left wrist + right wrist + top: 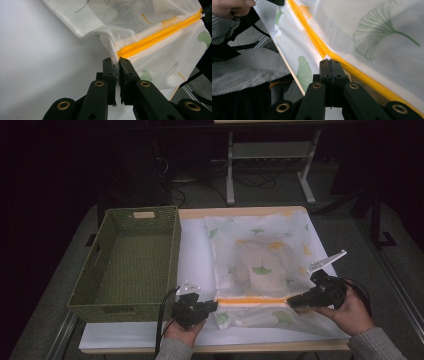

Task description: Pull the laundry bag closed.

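A white mesh bag printed with green and yellow leaves lies on the white table top. Its orange zipper runs along the near edge and looks closed. My left gripper is at the zipper's left end, its jaws pinching the bag's corner fabric right where the zipper begins. My right gripper is at the right end. In the right gripper view it is shut tight against the zipper, with a small white bit at the tips.
A green woven basket stands empty at the left of the table, close to my left gripper. The table's front edge lies just below both hands. A grey sleeve and dark floor show beyond that edge.
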A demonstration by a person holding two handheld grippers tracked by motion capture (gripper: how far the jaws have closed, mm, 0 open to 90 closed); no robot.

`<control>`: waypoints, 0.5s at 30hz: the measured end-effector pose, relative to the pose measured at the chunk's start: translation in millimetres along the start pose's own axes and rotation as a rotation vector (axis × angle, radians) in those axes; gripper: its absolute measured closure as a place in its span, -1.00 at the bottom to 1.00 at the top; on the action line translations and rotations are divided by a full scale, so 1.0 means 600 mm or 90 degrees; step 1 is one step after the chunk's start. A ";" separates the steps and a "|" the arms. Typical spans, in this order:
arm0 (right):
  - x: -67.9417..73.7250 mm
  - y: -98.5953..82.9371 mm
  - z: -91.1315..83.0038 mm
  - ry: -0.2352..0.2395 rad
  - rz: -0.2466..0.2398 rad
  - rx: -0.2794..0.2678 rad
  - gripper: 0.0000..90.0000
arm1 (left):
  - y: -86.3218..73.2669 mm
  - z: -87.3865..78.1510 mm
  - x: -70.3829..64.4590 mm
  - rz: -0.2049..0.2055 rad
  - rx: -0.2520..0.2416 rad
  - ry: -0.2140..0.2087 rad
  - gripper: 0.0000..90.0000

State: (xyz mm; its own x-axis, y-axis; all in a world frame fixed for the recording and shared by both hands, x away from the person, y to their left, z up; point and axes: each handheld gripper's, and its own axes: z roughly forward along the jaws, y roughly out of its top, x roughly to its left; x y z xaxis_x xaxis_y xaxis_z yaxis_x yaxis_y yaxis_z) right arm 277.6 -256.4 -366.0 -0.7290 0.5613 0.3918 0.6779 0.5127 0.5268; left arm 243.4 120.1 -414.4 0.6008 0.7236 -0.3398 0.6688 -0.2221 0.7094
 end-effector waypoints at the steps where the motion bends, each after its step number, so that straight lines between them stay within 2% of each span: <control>1: -0.003 -0.003 -0.003 -0.002 0.002 -0.003 0.99 | 0.000 0.000 0.000 0.000 0.000 0.000 0.87; 15: -0.019 -0.021 -0.015 -0.001 0.020 -0.018 0.99 | 0.000 0.000 0.002 0.002 0.001 0.000 0.87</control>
State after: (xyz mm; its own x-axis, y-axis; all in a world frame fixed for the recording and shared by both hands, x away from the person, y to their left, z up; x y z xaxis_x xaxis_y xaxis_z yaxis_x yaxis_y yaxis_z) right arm 276.4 -275.2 -370.3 -0.7076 0.5776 0.4071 0.6972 0.4769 0.5352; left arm 243.9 120.9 -415.1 0.6031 0.7228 -0.3374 0.6676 -0.2258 0.7095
